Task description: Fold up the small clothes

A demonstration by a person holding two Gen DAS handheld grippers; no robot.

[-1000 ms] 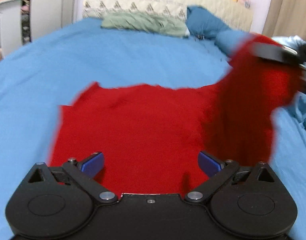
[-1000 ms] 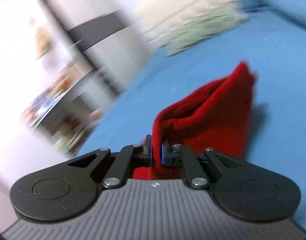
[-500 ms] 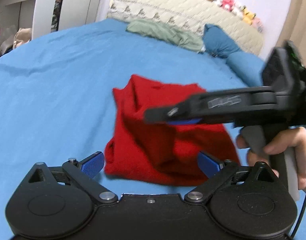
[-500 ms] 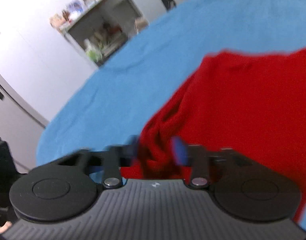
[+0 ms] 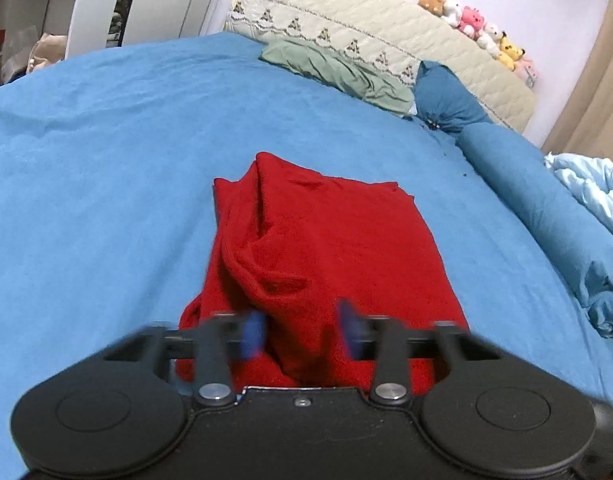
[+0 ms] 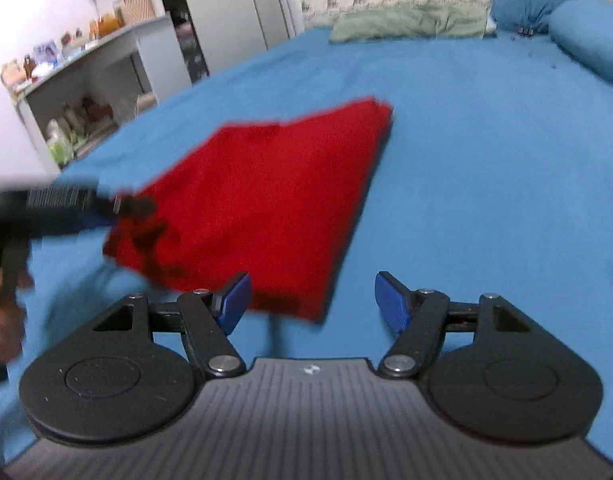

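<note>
Folded once and lying flat on the blue bed (image 5: 106, 184), mid-way across it and well short of the pillow end — the red garment (image 5: 326, 248). Left claw (image 5: 302, 336) just been closing, its blurred pads pinching a ridge at the near hem, probably to carry the next fold. Right claw (image 6: 312, 300) just been opening, wide and empty — near right corner of the cloth just ahead of its left pad.

So my right gripper (image 6: 312, 298) just let go, its jaws have been opening and nothing's between them now. The red garment (image 5: 326, 256) went from spread flat to folded over. My left gripper (image 5: 302, 334) has been closing on the near edge.
</note>
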